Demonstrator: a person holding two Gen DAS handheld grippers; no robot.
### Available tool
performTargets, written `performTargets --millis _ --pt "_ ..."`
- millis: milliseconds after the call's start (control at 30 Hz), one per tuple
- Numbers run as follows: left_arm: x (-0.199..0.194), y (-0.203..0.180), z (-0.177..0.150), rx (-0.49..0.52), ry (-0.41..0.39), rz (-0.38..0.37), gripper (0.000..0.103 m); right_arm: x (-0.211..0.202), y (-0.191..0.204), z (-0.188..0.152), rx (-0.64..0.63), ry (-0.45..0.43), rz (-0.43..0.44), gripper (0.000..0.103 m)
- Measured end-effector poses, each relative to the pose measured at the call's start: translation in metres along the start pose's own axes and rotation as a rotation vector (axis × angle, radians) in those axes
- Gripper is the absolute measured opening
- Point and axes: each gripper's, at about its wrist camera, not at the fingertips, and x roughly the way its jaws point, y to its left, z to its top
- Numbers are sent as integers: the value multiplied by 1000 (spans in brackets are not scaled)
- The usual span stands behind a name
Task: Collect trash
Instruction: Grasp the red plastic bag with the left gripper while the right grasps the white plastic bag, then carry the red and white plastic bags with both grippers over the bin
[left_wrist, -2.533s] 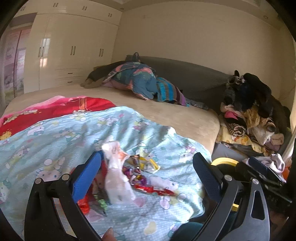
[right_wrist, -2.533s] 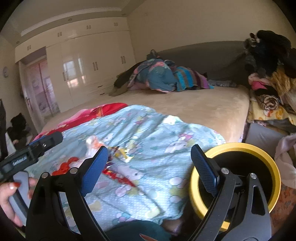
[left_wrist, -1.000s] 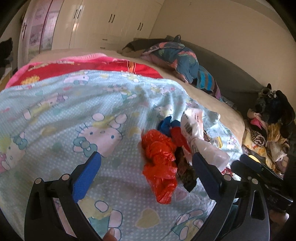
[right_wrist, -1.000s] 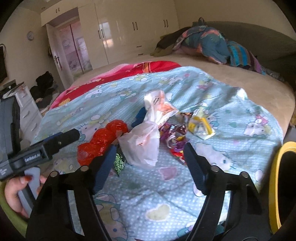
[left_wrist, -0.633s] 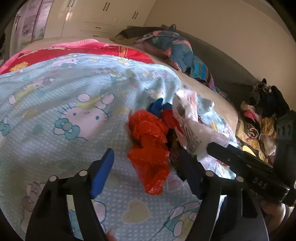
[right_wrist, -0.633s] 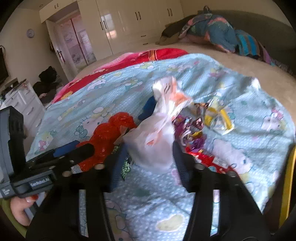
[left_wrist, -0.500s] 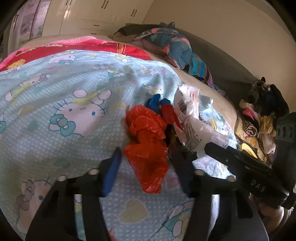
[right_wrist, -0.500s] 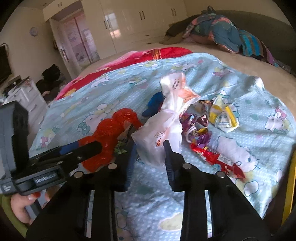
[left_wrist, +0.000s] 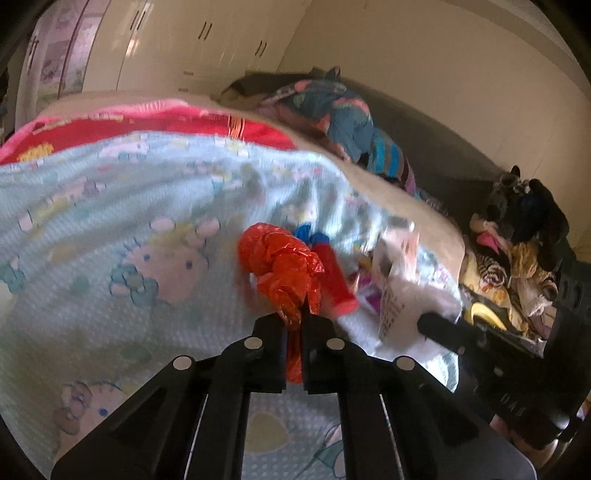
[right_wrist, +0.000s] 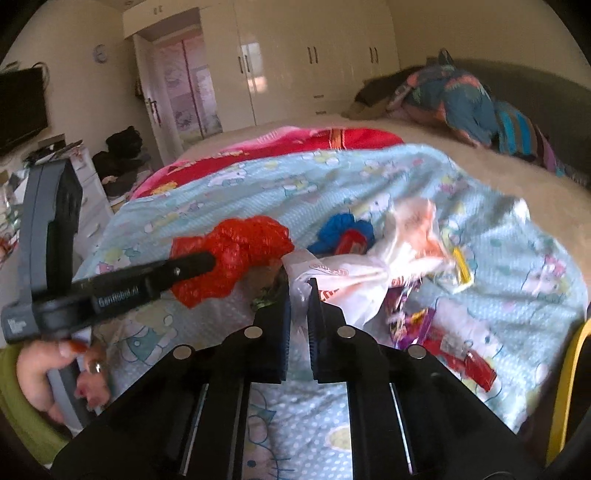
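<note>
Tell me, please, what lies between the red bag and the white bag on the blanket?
A red tube and a blue scrap lie between the red bag and the white bag, seen in the left wrist view.

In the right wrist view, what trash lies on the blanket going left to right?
red bag → blue scrap → white bag → yellow wrapper → red wrapper, nearer the camera
</note>
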Motion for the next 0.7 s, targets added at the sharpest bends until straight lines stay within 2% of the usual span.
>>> performTargets --millis 333,700 --pt "-32 -17 21 30 -91 -24 5 -12 19 20 -102 -63 -2 5" --pt "-51 -45 31 70 -127 -65 5 -46 6 31 -56 -128 -3 5"
